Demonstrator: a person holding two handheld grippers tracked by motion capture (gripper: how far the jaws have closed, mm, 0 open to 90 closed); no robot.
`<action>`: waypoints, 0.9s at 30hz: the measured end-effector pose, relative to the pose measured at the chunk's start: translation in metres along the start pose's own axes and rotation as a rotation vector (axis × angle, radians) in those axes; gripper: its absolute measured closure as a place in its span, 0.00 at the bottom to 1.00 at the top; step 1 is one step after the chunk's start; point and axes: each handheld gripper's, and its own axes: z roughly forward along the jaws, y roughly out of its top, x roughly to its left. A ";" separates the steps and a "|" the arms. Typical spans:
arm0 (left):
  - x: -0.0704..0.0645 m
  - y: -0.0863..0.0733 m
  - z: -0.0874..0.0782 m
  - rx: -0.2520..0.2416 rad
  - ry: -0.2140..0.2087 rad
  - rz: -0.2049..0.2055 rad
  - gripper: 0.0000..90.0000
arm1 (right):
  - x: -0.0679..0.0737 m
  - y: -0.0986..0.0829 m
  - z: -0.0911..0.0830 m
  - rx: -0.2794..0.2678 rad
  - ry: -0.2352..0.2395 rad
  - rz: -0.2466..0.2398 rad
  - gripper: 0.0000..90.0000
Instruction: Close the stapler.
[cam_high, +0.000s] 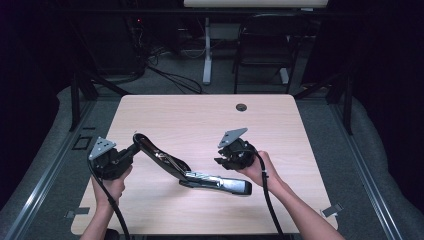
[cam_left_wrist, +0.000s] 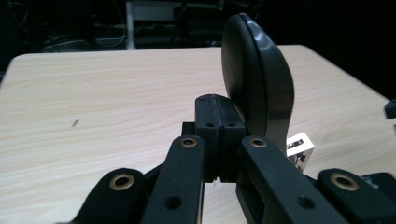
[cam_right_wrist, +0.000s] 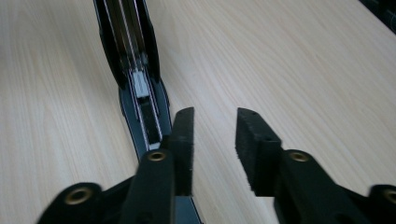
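Dark room surrounding a light wood surface (cam_high: 200, 115), with a chair (cam_high: 264, 45) and a white desk leg (cam_high: 207, 50) standing behind it.

Stapler (cam_high: 190, 167) is lying opened out near the front middle of the surface: its metal base is resting flat toward the right, while its black top arm is angling up and to the left. In the right gripper view the staple channel (cam_right_wrist: 140, 88) of the stapler is showing along its length, running away from the camera.

Left gripper (cam_high: 131, 148) is holding the raised end of the top arm; in the left gripper view its jaws are sitting pressed together, with the arm's rounded black tip (cam_left_wrist: 257, 88) rising just behind and to the right of them, so the exact contact is hard to make out.

Right gripper (cam_high: 220, 161) is hovering just beside the stapler's base end, jaws spread apart and pinching nothing, with bare wood showing between them.
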 end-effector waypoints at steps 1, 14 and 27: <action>0.000 0.000 0.000 -0.002 -0.001 -0.003 1.00 | 0.001 0.002 -0.001 -0.018 0.005 0.005 0.84; -0.016 0.009 0.003 -0.031 -0.029 0.029 1.00 | 0.011 0.025 -0.006 -0.108 0.053 0.025 1.00; -0.031 0.014 0.012 -0.032 -0.061 0.071 1.00 | 0.020 0.057 0.008 -0.137 0.099 0.003 1.00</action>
